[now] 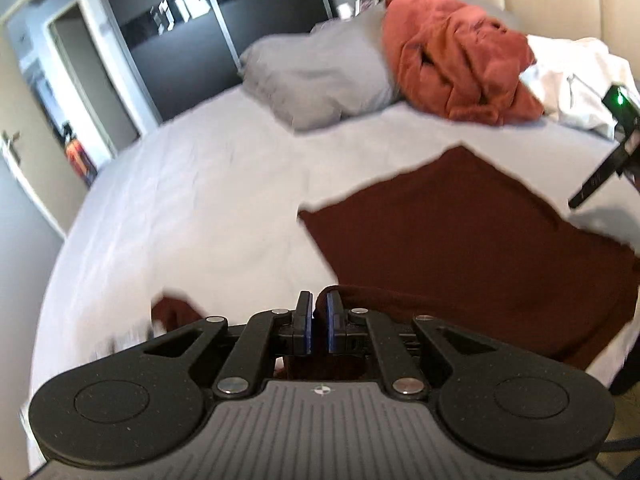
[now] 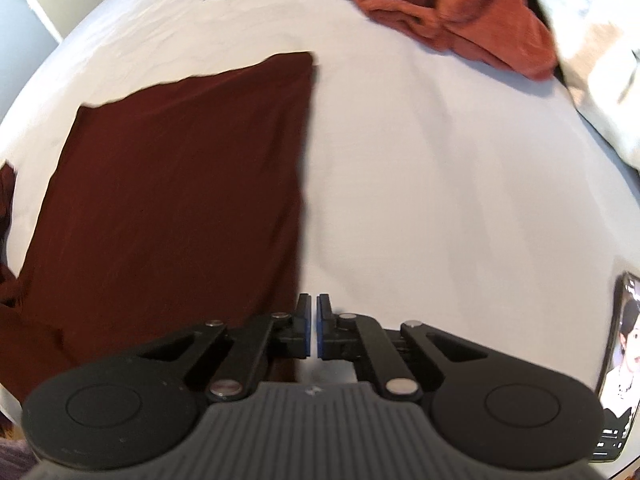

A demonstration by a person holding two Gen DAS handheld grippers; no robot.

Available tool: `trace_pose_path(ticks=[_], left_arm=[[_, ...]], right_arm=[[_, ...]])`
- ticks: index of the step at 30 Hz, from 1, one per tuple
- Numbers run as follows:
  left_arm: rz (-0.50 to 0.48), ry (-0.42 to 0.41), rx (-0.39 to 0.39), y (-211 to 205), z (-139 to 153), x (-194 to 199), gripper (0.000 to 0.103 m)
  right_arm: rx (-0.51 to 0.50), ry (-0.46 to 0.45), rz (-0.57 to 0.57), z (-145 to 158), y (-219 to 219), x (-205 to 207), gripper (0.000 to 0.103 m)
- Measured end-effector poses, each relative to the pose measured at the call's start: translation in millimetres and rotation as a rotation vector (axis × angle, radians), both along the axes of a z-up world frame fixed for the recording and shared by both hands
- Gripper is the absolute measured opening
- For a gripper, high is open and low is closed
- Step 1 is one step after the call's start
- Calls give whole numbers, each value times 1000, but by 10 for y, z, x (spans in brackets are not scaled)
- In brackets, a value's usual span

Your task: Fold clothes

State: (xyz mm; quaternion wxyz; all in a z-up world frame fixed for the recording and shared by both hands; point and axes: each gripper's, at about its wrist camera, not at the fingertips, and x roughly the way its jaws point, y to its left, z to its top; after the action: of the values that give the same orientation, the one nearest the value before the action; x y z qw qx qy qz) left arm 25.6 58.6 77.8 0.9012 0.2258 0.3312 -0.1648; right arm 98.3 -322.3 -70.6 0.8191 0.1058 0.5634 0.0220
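A dark maroon garment [image 1: 460, 232] lies spread flat on the white bed sheet [image 1: 200, 200]. My left gripper [image 1: 319, 308] is shut on the garment's near edge, and a fold of maroon cloth bulges up between its blue pads. A loose maroon piece [image 1: 172, 312] hangs to the left of it. In the right wrist view the same garment [image 2: 180, 180] fills the left half. My right gripper [image 2: 314, 312] is shut at the garment's lower right edge, pointing steeply down. No cloth shows between its pads; the edge runs behind its left finger [image 2: 303, 320].
A crumpled rust-orange garment [image 1: 460, 60] lies by a grey pillow [image 1: 320, 72] at the headboard, with white clothing [image 1: 572, 76] to its right. A phone [image 2: 620, 360] with its screen lit lies at the bed's right edge. Dark wardrobe doors [image 1: 180, 40] stand beyond the bed.
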Motion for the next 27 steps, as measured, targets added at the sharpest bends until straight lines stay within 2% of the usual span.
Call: trace_pose_path(ticks=[2,3,6,8,9,10,15,18,24,26,27], left_arm=[[-36,-21,16,-181,95,91,5],[-55,-32,26,-270,140,124,5],[-95,-68,62,-498,277,169,5],[-120,-85,80,-608,363,168,5],[-131,-93,92,-651,413,158,5],[-140,-102,104,-688,466,144,5],[-159,-129,94,-793,700,40,5],[-167,-143,84,-829,769,-28,5],[-174,-161,53,-831,837,-135,5],[-173,-168,46,-824,862,-150,5],[-172,-171,45,-817,874,-160,5]], right_arm=[[32,-13,-19,11,-131,-17,2],[57,-33,2,38,-155,-30,6],[115,-40,60,116,-114,-41,10],[141,-22,65,144,-60,-9,31],[147,-9,58,152,-32,21,46],[154,5,51,160,-4,52,48],[175,116,-19,92,174,237,46],[132,154,-29,17,348,335,31],[18,189,1,-141,667,387,29],[-9,183,1,-164,691,378,24],[-16,180,-6,-170,677,373,15]])
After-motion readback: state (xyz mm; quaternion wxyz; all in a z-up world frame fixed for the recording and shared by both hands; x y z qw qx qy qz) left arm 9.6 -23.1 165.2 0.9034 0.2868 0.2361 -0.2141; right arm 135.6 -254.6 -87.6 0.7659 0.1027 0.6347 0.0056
